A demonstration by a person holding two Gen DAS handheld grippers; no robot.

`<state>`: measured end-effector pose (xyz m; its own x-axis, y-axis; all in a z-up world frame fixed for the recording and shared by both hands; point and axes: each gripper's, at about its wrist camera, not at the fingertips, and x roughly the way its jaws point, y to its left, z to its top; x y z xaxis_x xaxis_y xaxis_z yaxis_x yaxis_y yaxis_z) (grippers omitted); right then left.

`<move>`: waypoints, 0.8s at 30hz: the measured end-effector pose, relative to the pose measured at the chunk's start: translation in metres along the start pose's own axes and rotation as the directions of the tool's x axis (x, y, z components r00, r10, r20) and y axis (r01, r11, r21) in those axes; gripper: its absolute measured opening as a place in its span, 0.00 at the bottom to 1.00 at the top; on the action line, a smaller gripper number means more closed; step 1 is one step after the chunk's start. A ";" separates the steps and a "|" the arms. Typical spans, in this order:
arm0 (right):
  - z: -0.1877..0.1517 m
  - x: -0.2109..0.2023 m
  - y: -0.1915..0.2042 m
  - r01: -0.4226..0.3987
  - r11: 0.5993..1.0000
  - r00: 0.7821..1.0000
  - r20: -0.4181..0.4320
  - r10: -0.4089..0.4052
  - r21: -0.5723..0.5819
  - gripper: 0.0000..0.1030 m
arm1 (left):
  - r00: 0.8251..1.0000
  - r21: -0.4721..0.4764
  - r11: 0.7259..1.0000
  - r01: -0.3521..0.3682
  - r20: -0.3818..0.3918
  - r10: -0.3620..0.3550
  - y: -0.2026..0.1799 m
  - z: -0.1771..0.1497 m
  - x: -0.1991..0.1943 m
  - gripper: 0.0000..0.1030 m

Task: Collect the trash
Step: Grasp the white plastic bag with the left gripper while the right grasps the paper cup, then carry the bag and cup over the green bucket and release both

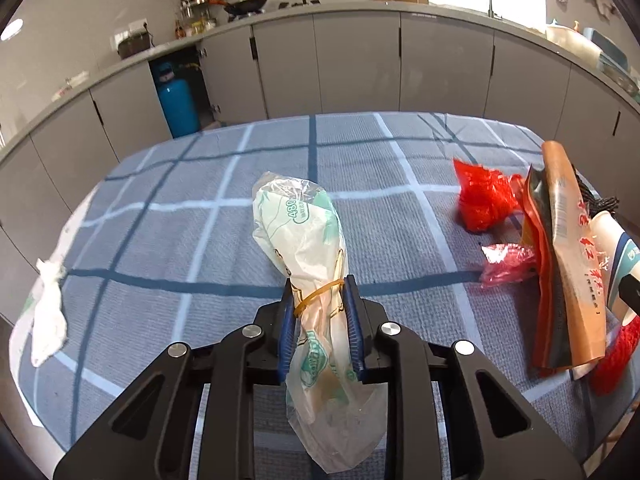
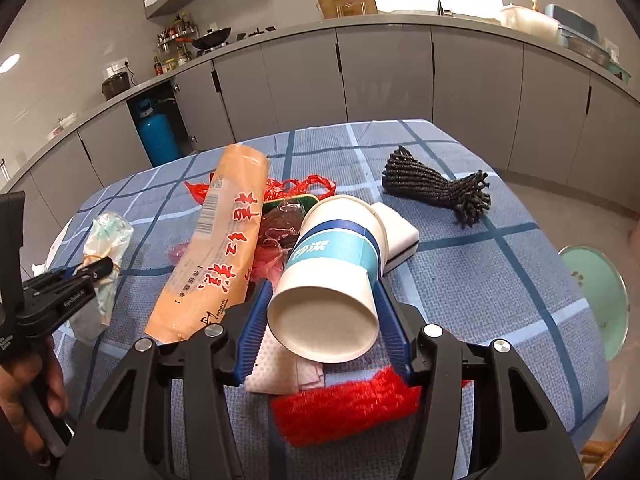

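Note:
My left gripper [image 1: 320, 282] is shut on a crumpled clear plastic bag [image 1: 296, 216] with green print, its blue pads pressing just below a rubber band around the bag. The right wrist view also has that gripper [image 2: 100, 268] and the bag [image 2: 112, 228] at the left, with a hand on the handle. My right gripper [image 2: 323, 285] is shut on a white and blue paper cup [image 2: 336, 240] that lies tilted with its base towards the camera and the pads against its sides. An orange snack packet [image 2: 224, 248] leans just left of the cup.
On the blue checked tablecloth [image 1: 200, 184] lie a red plastic bag [image 1: 484, 196], a pink wrapper [image 1: 506, 264], a white tissue [image 1: 48, 312], red mesh [image 2: 344, 404], a white block [image 2: 400, 236] and a dark yarn bundle [image 2: 436, 188]. A green stool [image 2: 596, 296] stands at the right.

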<state>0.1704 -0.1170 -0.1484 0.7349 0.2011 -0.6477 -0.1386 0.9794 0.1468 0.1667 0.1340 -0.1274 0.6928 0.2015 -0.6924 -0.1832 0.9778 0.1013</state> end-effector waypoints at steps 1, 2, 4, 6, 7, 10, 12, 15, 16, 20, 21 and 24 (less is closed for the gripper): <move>0.000 -0.002 0.000 -0.002 1.000 1.000 0.008 0.002 -0.001 0.51 | 1.000 0.003 1.000 -0.003 0.008 0.003 0.000 0.002 -0.002 0.23; 0.000 -0.003 0.000 -0.002 1.000 1.000 0.018 0.002 -0.006 0.51 | 1.000 0.010 1.000 -0.009 0.022 0.008 -0.001 0.003 -0.006 0.23; 0.001 -0.007 0.000 -0.002 1.000 0.999 0.034 0.002 -0.012 0.51 | 0.999 0.023 1.000 -0.017 0.044 0.016 -0.004 0.006 -0.012 0.23; 0.002 -0.011 0.000 0.002 1.000 0.999 0.051 -0.001 -0.019 0.51 | 0.998 0.035 0.999 -0.018 0.063 0.016 -0.006 0.007 -0.019 0.23; 0.003 -0.013 -0.001 0.003 1.000 0.998 0.058 -0.002 -0.021 0.51 | 0.997 0.041 0.999 -0.019 0.070 0.016 -0.006 0.009 -0.021 0.23; 0.006 -0.019 -0.002 0.009 1.000 0.997 0.081 -0.007 -0.024 0.51 | 0.996 0.053 0.999 -0.009 0.090 0.004 -0.010 0.013 -0.030 0.23; 0.007 -0.024 -0.003 0.011 1.000 0.995 0.096 -0.009 -0.023 0.51 | 0.994 0.066 0.998 -0.007 0.110 0.000 -0.015 0.016 -0.037 0.23; 0.010 -0.030 -0.006 0.013 1.000 0.993 0.116 -0.010 -0.023 0.51 | 0.992 0.076 0.997 0.007 0.125 -0.016 -0.020 0.019 -0.044 0.23; 0.011 -0.032 -0.007 0.010 1.000 0.992 0.123 -0.007 -0.023 0.51 | 0.991 0.081 0.997 0.012 0.130 -0.023 -0.023 0.020 -0.046 0.23; 0.014 -0.039 -0.012 0.008 1.000 0.990 0.144 -0.005 -0.017 0.51 | 0.986 0.111 0.993 0.042 0.157 -0.059 -0.038 0.027 -0.057 0.23; 0.015 -0.040 -0.012 0.009 1.000 0.989 0.146 -0.007 -0.015 0.51 | 0.984 0.119 0.992 0.050 0.163 -0.069 -0.042 0.028 -0.060 0.23; 0.015 -0.041 -0.017 0.011 1.000 0.989 0.150 -0.009 -0.008 0.51 | 0.979 0.142 0.987 0.071 0.178 -0.096 -0.055 0.032 -0.066 0.23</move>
<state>0.1525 -0.1421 -0.1135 0.8275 0.1868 -0.5294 -0.1359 0.9816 0.1340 0.1535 0.0685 -0.0648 0.8200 0.1136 -0.5610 -0.0327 0.9878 0.1522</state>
